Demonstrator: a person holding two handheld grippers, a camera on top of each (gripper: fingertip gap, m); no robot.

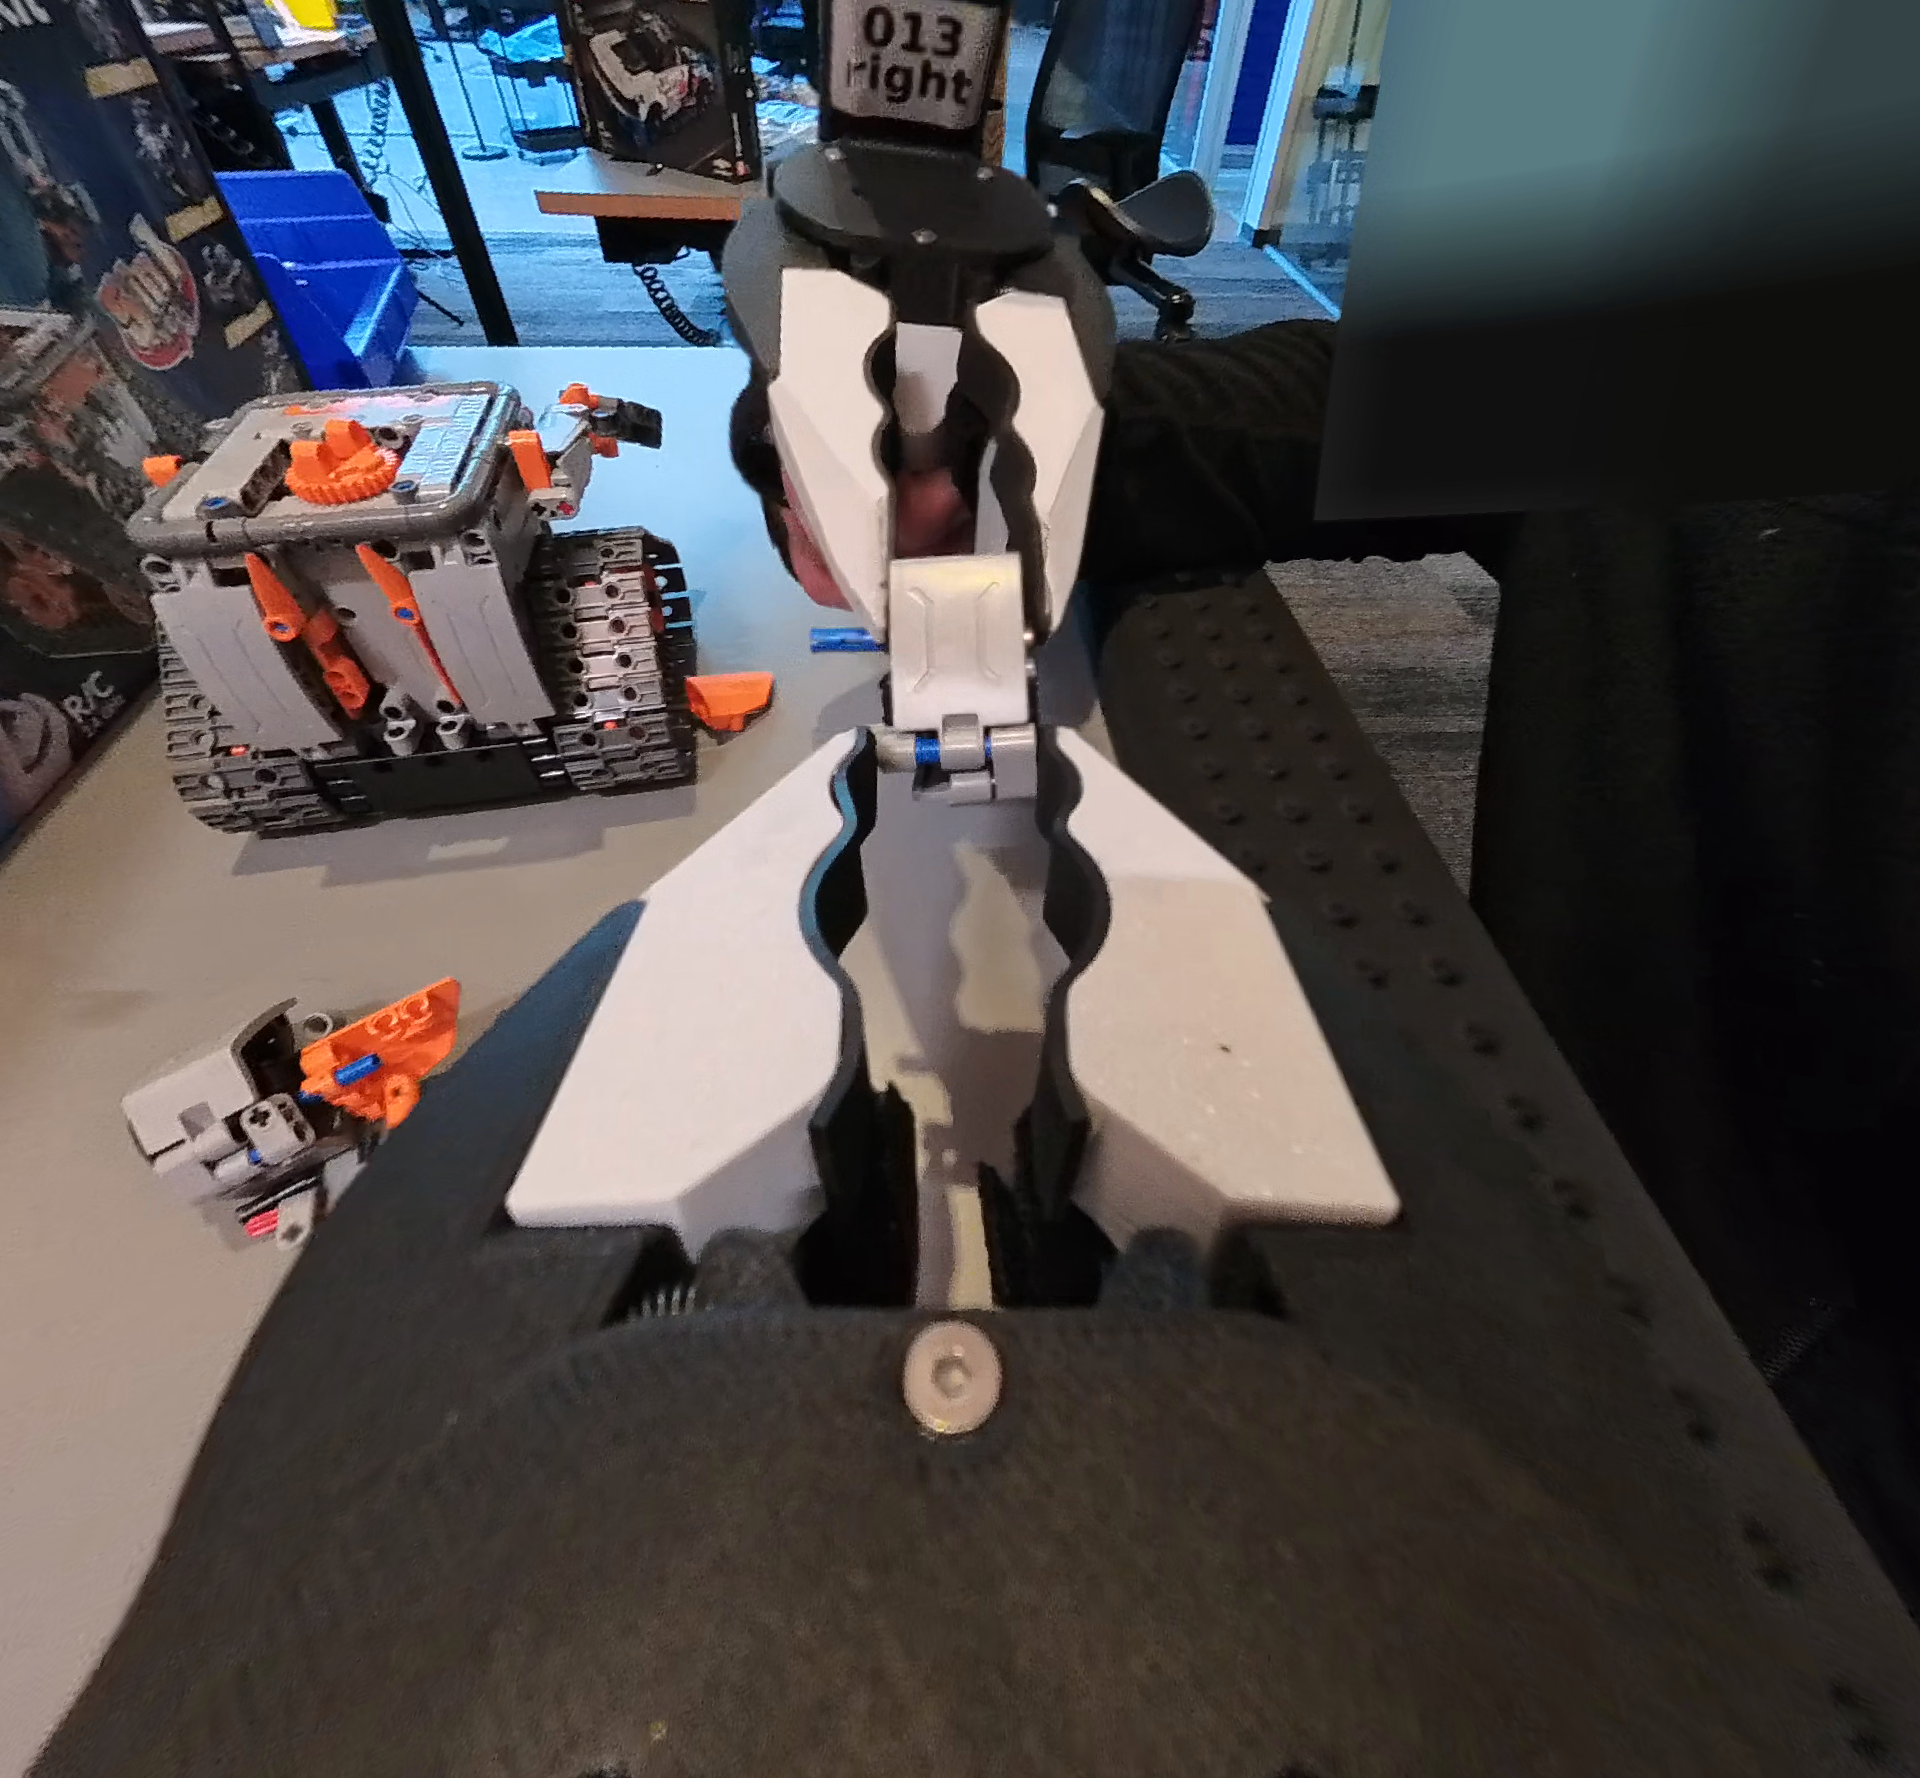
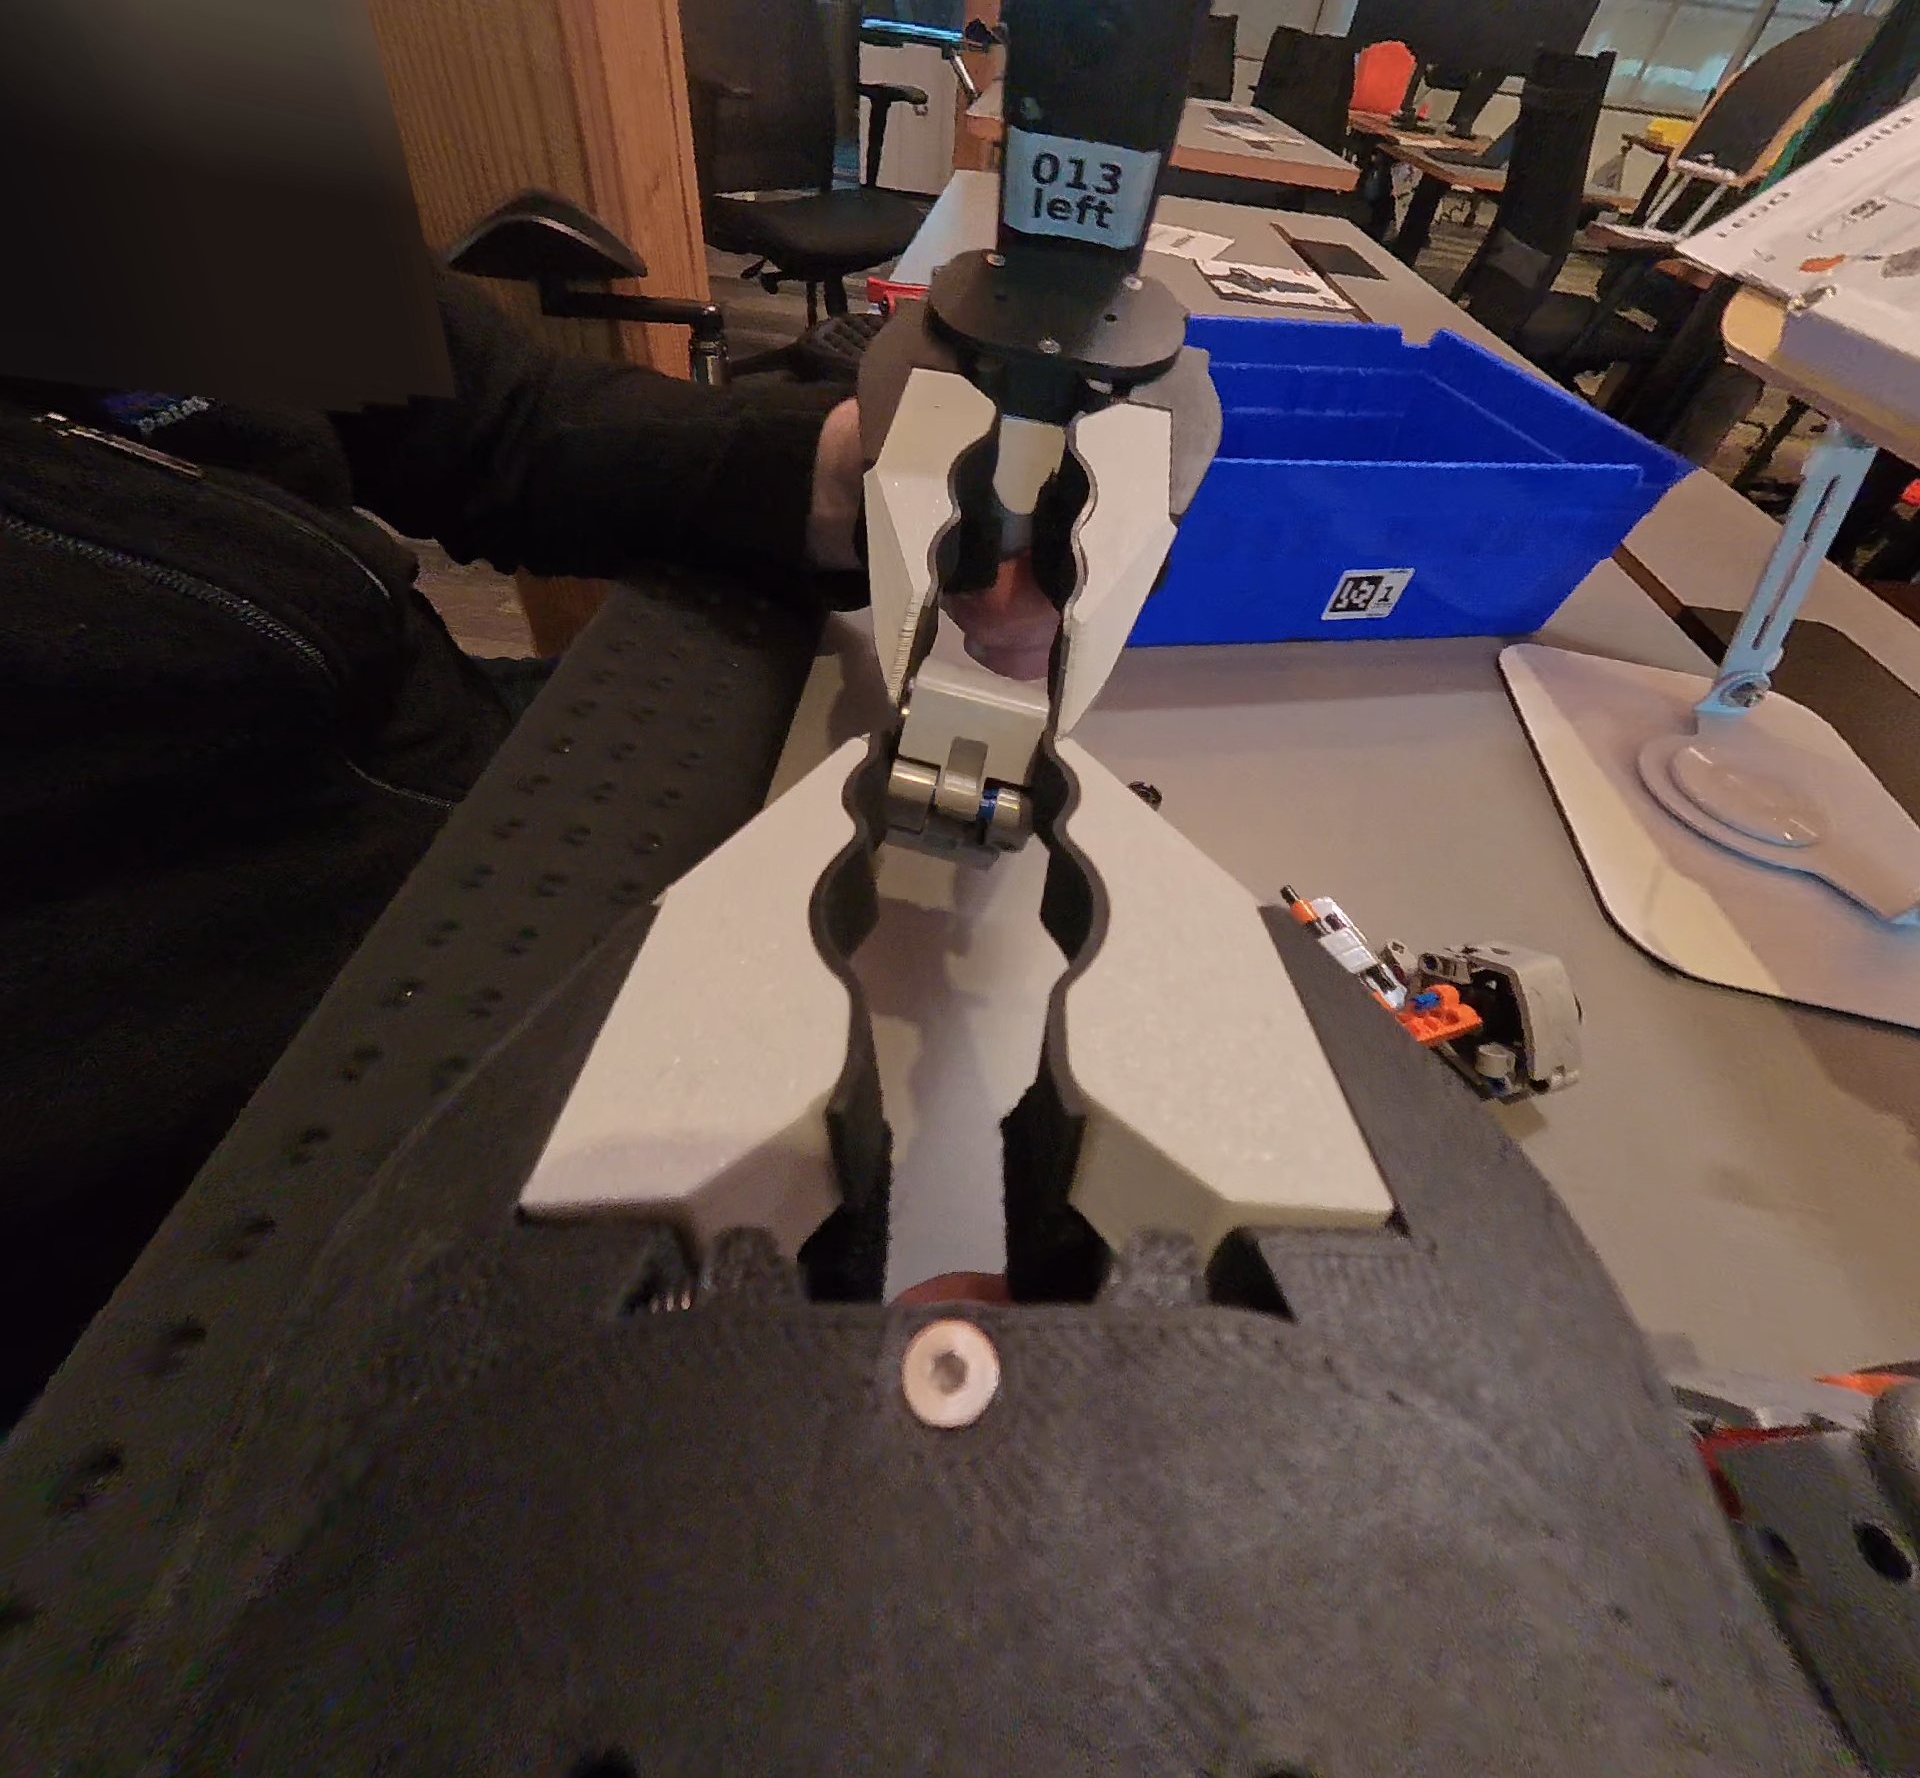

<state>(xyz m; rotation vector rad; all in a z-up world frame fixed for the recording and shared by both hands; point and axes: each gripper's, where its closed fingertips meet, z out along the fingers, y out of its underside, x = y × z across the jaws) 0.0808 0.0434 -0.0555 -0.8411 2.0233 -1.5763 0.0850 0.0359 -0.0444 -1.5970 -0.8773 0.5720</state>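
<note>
Left tool (image 1: 956, 772) and right tool (image 2: 956, 809) meet tip to tip above the worktop (image 1: 156, 949), both pinching one small grey brick assembly (image 1: 961, 679) with a hinged connector between them. Tracked grey-orange brick vehicle (image 1: 416, 606) sits well left; small grey-orange sub-assembly (image 1: 291, 1094) near the left tool; blue bin (image 2: 1403, 492) behind.

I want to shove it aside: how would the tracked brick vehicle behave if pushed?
The tracked vehicle would probably slide upright, sitting low on wide treads. Its orange gear and small clipped-on parts look liable to pop off. Likely fairly heavy.
</note>
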